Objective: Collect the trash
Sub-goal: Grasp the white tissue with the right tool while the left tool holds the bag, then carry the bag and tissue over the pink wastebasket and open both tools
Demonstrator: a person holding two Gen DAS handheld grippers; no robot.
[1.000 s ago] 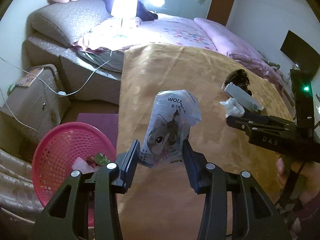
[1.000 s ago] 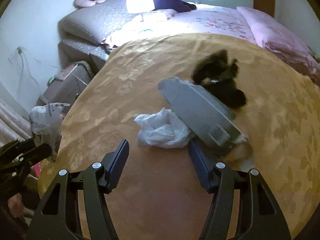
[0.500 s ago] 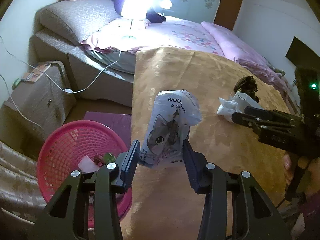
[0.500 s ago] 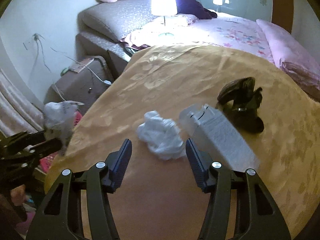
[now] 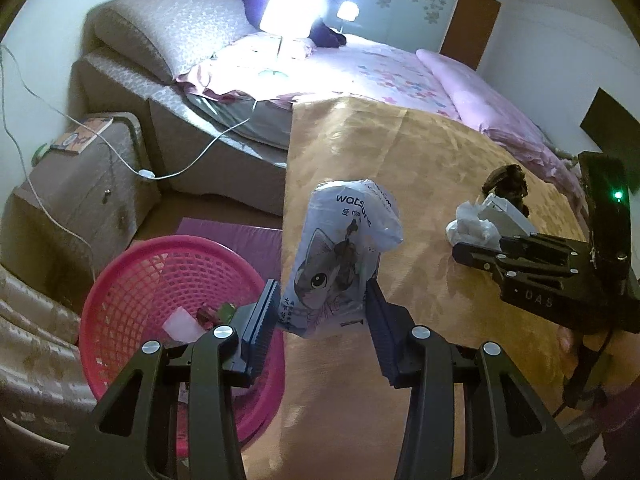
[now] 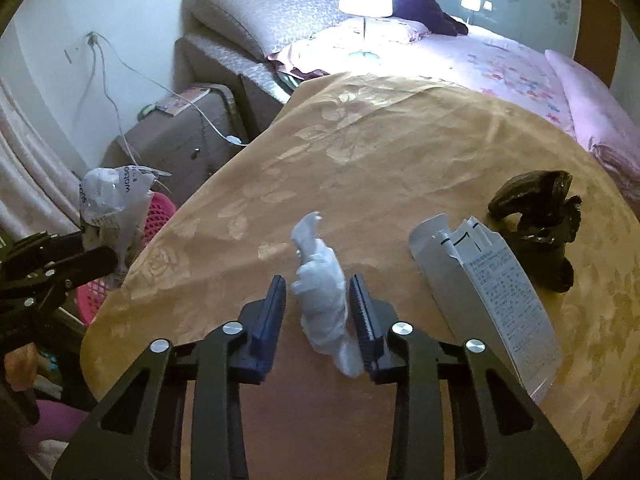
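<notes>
My left gripper (image 5: 320,320) is shut on a white plastic bag with a cat print (image 5: 340,256), held upright at the left edge of the table, beside a pink basket (image 5: 160,280) on the floor. My right gripper (image 6: 318,312) is over the gold tablecloth (image 6: 380,152). Its jaws are closing on a crumpled white wad (image 6: 322,292), which stands squeezed narrow between the pads. In the left wrist view the right gripper (image 5: 472,252) lies low at the right with the wad (image 5: 468,224) at its tips. The right wrist view shows the left gripper (image 6: 80,256) and its bag (image 6: 112,196) at the far left.
A flattened white carton (image 6: 488,292) lies right of the wad, with a dark lumpy object (image 6: 536,220) behind it. The basket holds a few scraps. A bedside cabinet (image 5: 80,200) with cables stands left of the bed (image 5: 380,68); a lit lamp (image 5: 292,4) is on the bed.
My right gripper has moved in over the white wad and its jaws have narrowed around it, squeezing it upright. The left gripper keeps hold of the cat-print bag in nearly the same place.
</notes>
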